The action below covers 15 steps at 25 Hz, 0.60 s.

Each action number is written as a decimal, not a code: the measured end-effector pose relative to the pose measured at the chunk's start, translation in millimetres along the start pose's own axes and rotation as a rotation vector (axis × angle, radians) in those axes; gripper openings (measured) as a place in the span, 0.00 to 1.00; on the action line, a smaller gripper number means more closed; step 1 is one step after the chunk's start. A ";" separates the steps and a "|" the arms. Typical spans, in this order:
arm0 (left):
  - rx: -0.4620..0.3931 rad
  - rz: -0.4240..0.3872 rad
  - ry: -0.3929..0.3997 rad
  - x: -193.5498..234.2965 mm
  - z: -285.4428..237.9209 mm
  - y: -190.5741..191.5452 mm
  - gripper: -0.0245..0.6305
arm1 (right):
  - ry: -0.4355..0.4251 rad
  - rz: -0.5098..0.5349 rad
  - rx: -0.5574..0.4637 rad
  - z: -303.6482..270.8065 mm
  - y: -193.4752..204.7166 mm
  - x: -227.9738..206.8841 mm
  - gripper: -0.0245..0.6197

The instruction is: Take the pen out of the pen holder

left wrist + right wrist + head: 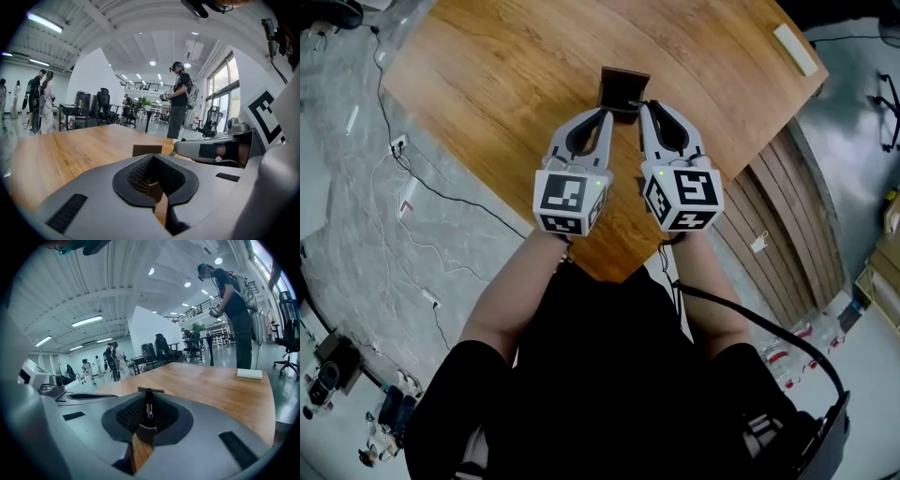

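Note:
A dark brown pen holder (622,84) stands on the wooden table (506,84), just beyond both grippers. In the right gripper view a black pen (148,405) rises upright between the pads, with the holder's rim (151,390) right behind it. My right gripper (649,106) is shut on the pen at the holder's right front. The left gripper (604,112) is shut with nothing between its jaws, its tip against the holder's left front. The left gripper view shows the holder (146,150) close behind that tip.
A white block (794,49) lies at the table's far right corner. The table's near edge (609,272) is under my wrists. Cables trail over the grey floor (403,178) to the left. A person (178,101) stands beyond the table; others and office chairs are farther back.

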<state>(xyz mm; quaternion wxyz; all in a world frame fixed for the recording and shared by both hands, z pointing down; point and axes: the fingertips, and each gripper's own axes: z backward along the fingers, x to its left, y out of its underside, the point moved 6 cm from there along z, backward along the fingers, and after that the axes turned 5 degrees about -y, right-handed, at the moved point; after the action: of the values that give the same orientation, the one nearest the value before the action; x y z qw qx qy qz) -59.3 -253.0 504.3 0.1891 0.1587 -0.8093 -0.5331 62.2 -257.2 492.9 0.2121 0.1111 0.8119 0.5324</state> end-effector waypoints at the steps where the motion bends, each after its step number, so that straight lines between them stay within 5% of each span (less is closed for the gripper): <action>1: -0.011 -0.005 -0.002 -2.1 4.7 -6.7 0.04 | -0.001 0.008 -0.007 5.5 -6.4 3.4 0.10; 15: -0.177 -0.065 -0.012 -44.8 93.1 -84.5 0.04 | -0.005 0.131 -0.171 104.1 -92.8 55.1 0.10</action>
<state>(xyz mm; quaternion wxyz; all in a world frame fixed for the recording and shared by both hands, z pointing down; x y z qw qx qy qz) -59.6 -189.9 386.7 0.1802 0.1643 -0.7545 -0.6092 65.8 -187.7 360.1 0.1873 0.1467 0.7539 0.6124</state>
